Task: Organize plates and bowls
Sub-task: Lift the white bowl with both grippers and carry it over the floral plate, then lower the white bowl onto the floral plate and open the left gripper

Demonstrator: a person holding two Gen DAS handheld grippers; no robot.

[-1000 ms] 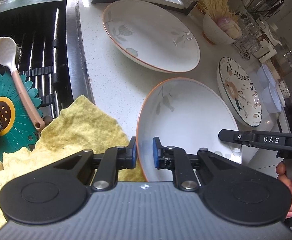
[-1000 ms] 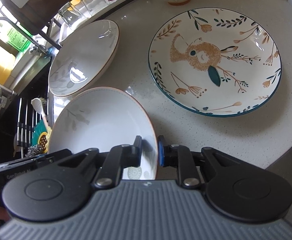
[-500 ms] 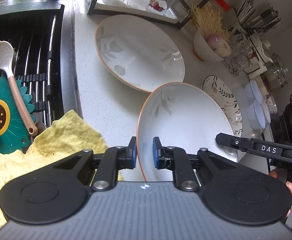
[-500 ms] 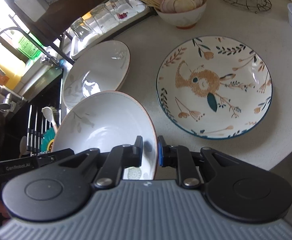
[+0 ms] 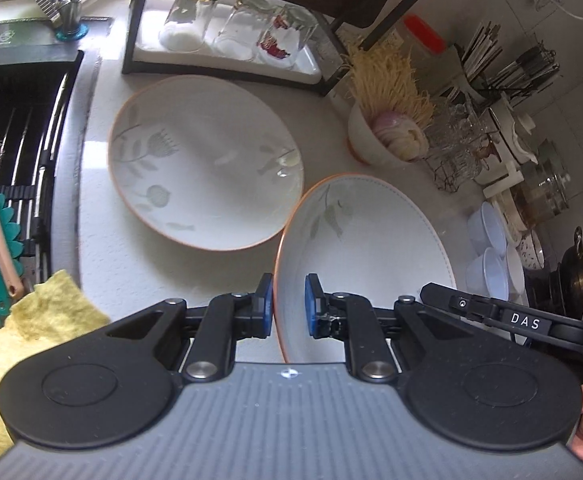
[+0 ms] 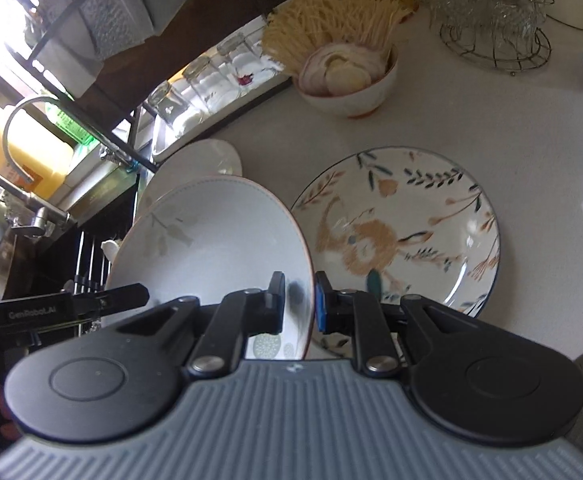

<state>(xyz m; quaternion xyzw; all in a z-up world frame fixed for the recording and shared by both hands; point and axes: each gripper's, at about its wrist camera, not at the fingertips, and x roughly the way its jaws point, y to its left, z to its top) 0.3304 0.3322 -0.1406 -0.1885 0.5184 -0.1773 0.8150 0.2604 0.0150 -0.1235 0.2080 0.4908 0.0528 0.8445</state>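
Note:
A white leaf-patterned bowl with an orange rim is held in the air by both grippers. My left gripper is shut on its left rim. My right gripper is shut on its right rim. A second, matching white bowl rests on the counter to the left; in the right wrist view it peeks out behind the held bowl. A rabbit-patterned plate lies on the counter to the right.
A sink with a green mat and spoon is at left, a yellow cloth near it. A glass rack, a noodle bowl, a wire glass holder and small plastic bowls ring the counter.
Both grippers have lifted the held bowl higher and moved it towards the second white bowl. The counter things look smaller and farther below.

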